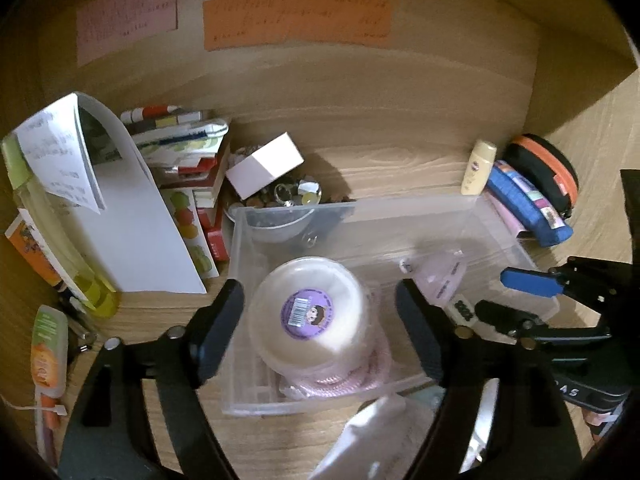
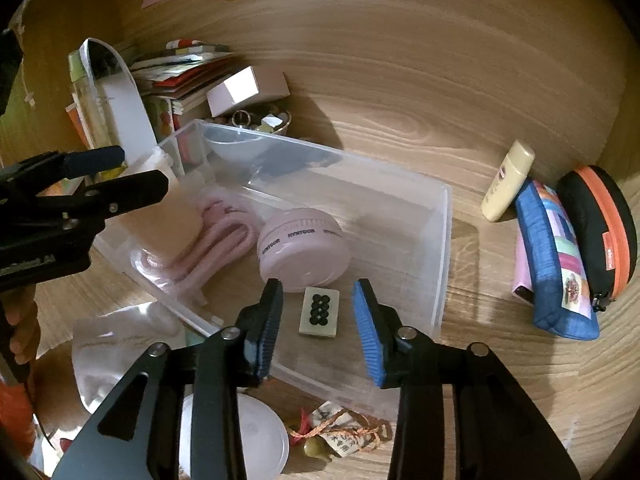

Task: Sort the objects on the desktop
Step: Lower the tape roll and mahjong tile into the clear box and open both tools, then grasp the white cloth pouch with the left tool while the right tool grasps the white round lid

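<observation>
Between the blue-padded fingers of the right gripper, whose jaws stand apart and press on nothing, a mahjong tile lies flat on the floor of the clear plastic bin, dots up, with a gap on either side. Just beyond the tile sits a pink round case with dark lettering around its side, and to its left a coil of pink cord. Over the bin's other end the left gripper has its jaws spread wide either side of a white round tub with a purple sticker; the fingers appear clear of it, though blur on the left one makes contact hard to rule out. The tub rests inside the bin on the pink cord. Outside the bin, on the wooden desk, a small pale bottle, a blue pouch and a black case with orange trim lie together to the right. Farther back stand a pink box, a bowl of trinkets and a stack of books.
</observation>
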Tool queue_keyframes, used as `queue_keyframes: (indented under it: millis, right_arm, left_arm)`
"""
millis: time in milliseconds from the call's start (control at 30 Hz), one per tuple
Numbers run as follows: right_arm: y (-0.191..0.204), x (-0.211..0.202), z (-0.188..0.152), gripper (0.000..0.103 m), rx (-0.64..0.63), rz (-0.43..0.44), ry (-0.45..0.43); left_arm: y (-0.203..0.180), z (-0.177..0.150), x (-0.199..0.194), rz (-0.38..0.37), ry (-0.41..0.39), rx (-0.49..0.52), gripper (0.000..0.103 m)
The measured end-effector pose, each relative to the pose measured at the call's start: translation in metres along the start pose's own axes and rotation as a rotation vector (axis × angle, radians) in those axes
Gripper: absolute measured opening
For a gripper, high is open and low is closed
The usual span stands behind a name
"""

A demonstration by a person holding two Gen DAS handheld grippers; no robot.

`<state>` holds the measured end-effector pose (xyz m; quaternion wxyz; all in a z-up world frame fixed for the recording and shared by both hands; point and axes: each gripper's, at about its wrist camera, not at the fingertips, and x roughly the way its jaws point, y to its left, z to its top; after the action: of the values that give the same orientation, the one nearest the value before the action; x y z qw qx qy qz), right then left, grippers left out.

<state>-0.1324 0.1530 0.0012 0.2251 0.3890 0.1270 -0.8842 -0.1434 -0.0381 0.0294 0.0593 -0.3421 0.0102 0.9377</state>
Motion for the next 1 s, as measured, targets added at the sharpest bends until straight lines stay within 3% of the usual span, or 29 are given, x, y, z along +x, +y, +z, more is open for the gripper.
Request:
queue_keyframes:
  millis: [33, 100, 333, 667, 1000]
  right_arm:
    - [0.001, -0.002, -0.001, 0.045, -0.001, -0.003, -0.005]
    - [0.002, -0.008, -0.001, 0.056, -0.004, -0.013, -0.023]
    - [0.003, -0.030, -0.007, 0.074, -0.002, -0.035, -0.079]
    - [-0.005, -0.059, -0.029, 0.076, 0.023, -0.023, -0.095]
    - [0.010, -0.059, -0.060, 0.076, 0.025, 0.053, -0.056]
  left_arm:
    - [-0.001, 0.000, -0.003, 0.001, -0.006, -0.001, 0.093]
    - [-0.002, -0.001, -0.009, 0.012, -0.020, -0.005, 0.095]
    - [-0.010, -0.007, -0.031, 0.017, -0.026, 0.017, 0.098]
    - [-0.020, -0.037, -0.046, 0.065, 0.021, 0.090, 0.098]
    - [-0.016, -0.069, -0.045, 0.070, 0.089, 0.059, 0.098]
